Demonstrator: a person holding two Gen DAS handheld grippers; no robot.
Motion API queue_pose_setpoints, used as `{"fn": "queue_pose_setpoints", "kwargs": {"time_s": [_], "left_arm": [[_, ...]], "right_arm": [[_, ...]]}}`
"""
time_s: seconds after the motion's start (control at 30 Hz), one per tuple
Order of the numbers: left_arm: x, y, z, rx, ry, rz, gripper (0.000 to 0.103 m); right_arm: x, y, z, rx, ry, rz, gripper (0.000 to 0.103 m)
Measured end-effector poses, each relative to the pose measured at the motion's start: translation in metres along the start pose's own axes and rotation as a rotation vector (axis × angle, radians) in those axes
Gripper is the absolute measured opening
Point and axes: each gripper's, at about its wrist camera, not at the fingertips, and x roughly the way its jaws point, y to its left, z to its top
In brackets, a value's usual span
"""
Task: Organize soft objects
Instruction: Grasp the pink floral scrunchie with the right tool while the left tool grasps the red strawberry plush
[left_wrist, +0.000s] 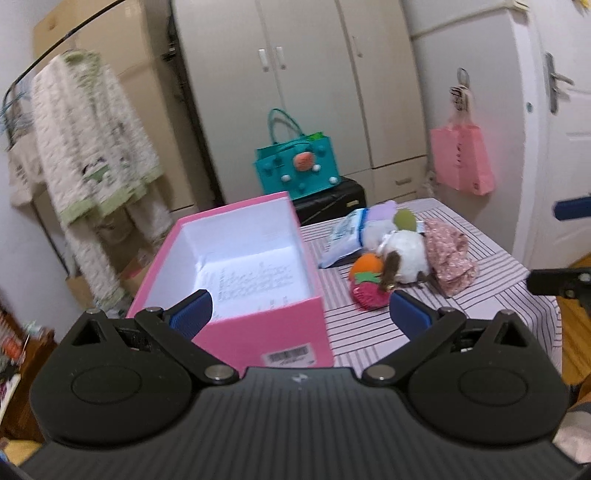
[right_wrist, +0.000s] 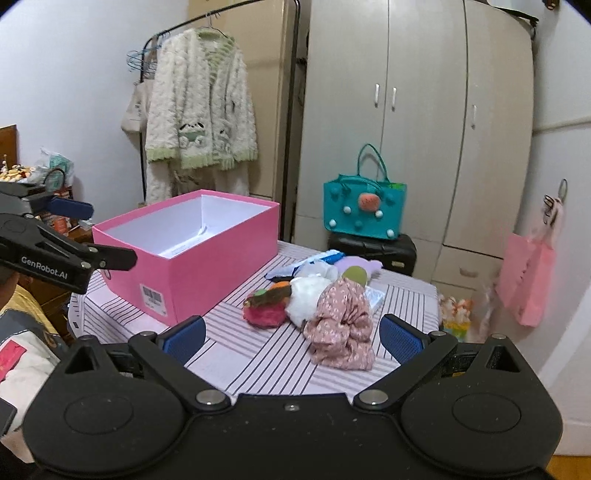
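An open pink box (left_wrist: 280, 325) (right_wrist: 221, 258) with a white inside stands on the striped tablecloth (right_wrist: 258, 354). To its right lies a pile of soft things: a pink floral cloth (right_wrist: 341, 332) (left_wrist: 448, 254), a white plush (right_wrist: 306, 295) (left_wrist: 406, 251), a red strawberry toy (right_wrist: 264, 314) (left_wrist: 369, 295), an orange toy (left_wrist: 365, 264), a purple piece (right_wrist: 360, 266) and a blue-white packet (left_wrist: 345, 236). My left gripper (left_wrist: 299, 314) is open and empty above the box's near wall. My right gripper (right_wrist: 291, 336) is open and empty, just short of the floral cloth.
A teal bag (right_wrist: 364, 210) sits on a black case (right_wrist: 373, 247) behind the table. A pink bag (right_wrist: 526, 277) hangs at the right. A fluffy robe (right_wrist: 199, 114) hangs on a rack at the left. Wardrobe doors (right_wrist: 406, 110) stand behind.
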Motion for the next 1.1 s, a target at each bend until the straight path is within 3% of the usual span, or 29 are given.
{"fn": "queue_pose_setpoints", "kwargs": {"time_s": [0.3, 0.5, 0.63, 0.83, 1.1], "left_arm": [[0.036, -0.032, 0.024, 0.085, -0.008, -0.141, 0.1], [0.066, -0.063, 0.03, 0.174, 0.009, -0.199, 0.09], [0.092, -0.08, 0.023, 0.201, 0.061, -0.196, 0.078], [0.123, -0.098, 0.011, 0.203, 0.151, -0.195, 0.077], [0.158, -0.112, 0.005, 0.255, 0.197, -0.087, 0.072]], "right_arm": [[0.049, -0.033, 0.002, -0.024, 0.077, 0.051, 0.098], [0.081, -0.056, -0.002, -0.022, 0.126, 0.101, 0.097], [0.1, -0.073, -0.005, -0.017, 0.149, 0.141, 0.094], [0.121, -0.088, -0.006, -0.023, 0.154, 0.227, 0.093], [0.155, -0.106, -0.006, 0.066, 0.193, 0.274, 0.093]]}}
